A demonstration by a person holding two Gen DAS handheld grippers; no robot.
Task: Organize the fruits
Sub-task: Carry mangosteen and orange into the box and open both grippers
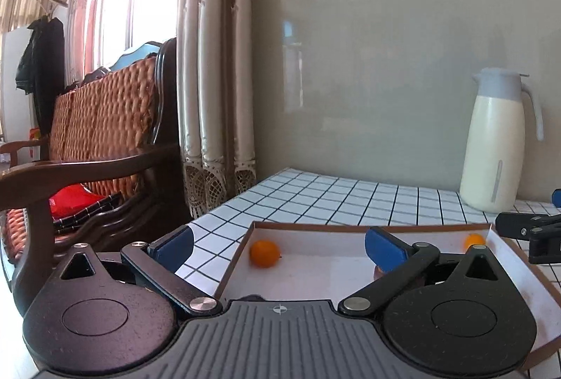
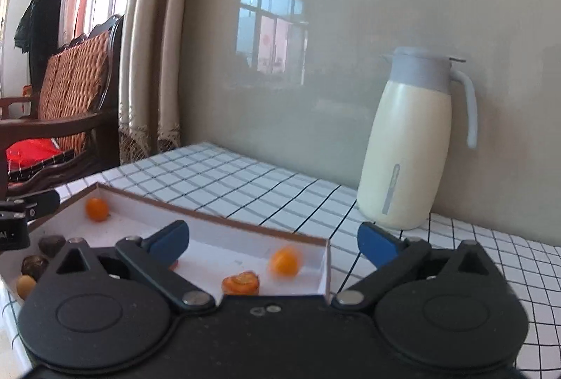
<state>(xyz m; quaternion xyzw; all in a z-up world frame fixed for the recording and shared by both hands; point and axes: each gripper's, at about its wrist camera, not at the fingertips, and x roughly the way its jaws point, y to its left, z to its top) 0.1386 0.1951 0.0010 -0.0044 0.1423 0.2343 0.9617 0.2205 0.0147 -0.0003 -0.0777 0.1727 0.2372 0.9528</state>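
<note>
A shallow white cardboard box with a brown rim (image 1: pixel 350 227) (image 2: pixel 224 221) lies on the checked tablecloth. An orange kumquat (image 1: pixel 264 253) (image 2: pixel 97 208) sits in its far left corner. A second kumquat (image 1: pixel 474 241) (image 2: pixel 284 260) is near the right corner and looks blurred. A cut orange piece (image 2: pixel 241 283) lies near it. Dark chestnuts (image 2: pixel 34 265) and a pale fruit (image 2: pixel 25 285) lie at the left end. My left gripper (image 1: pixel 278 247) is open and empty over the box. My right gripper (image 2: pixel 273 244) is open and empty over the box's right end.
A cream thermos jug with a grey lid (image 1: pixel 492 140) (image 2: pixel 410 147) stands at the back by the grey wall. A wooden armchair with a woven cushion (image 1: pixel 101 119) and curtains (image 1: pixel 214 63) are to the left, past the table's edge (image 1: pixel 224 201).
</note>
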